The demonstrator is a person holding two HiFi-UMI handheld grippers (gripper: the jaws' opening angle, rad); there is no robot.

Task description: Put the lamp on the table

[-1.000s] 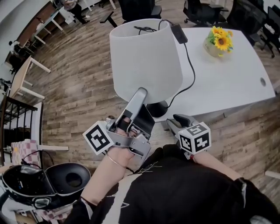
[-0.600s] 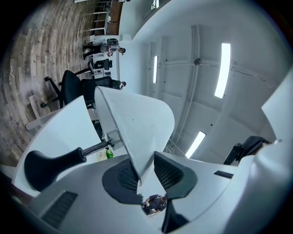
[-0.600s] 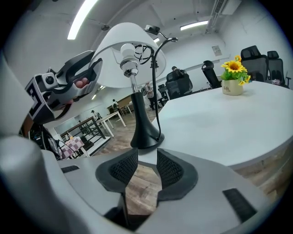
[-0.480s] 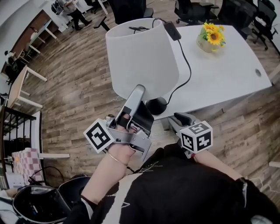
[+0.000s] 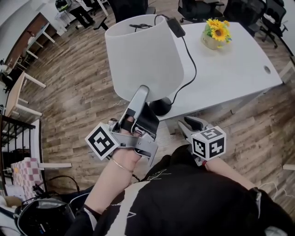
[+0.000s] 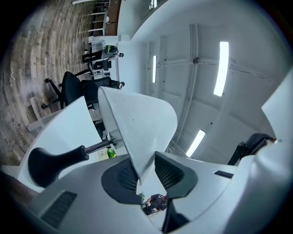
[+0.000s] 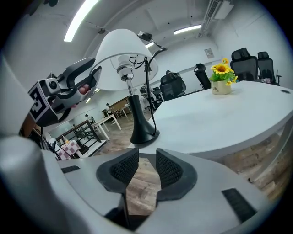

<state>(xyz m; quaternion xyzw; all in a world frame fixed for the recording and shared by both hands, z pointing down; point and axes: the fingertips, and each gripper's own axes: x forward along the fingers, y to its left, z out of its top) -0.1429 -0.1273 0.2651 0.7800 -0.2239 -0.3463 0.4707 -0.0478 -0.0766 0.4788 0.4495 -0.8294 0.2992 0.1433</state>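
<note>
The lamp has a wide white shade (image 5: 143, 55) and a black base (image 5: 160, 107) that rests at the near corner of the white table (image 5: 230, 78). My left gripper (image 5: 138, 94) is shut on the shade's lower rim. In the left gripper view the rim (image 6: 137, 123) runs down between the pads (image 6: 126, 176), with the base (image 6: 50, 162) to the left. My right gripper (image 5: 186, 124) hangs below the table's front edge. Its jaws are closing with only floor between them. From the right gripper (image 7: 146, 169) the base (image 7: 143, 135) stands just ahead.
A sunflower pot (image 5: 214, 34) stands at the table's far side. The lamp's black cord and adapter (image 5: 175, 27) trail across the top. Office chairs (image 5: 203, 7) stand beyond the table, small wooden tables (image 5: 20, 97) to the left, and dark gear (image 5: 41, 219) lies on the floor.
The whole head view has slid a little, so lamp and table sit higher and further left. The left gripper keeps its hold on the shade; the right gripper stays by the table edge.
</note>
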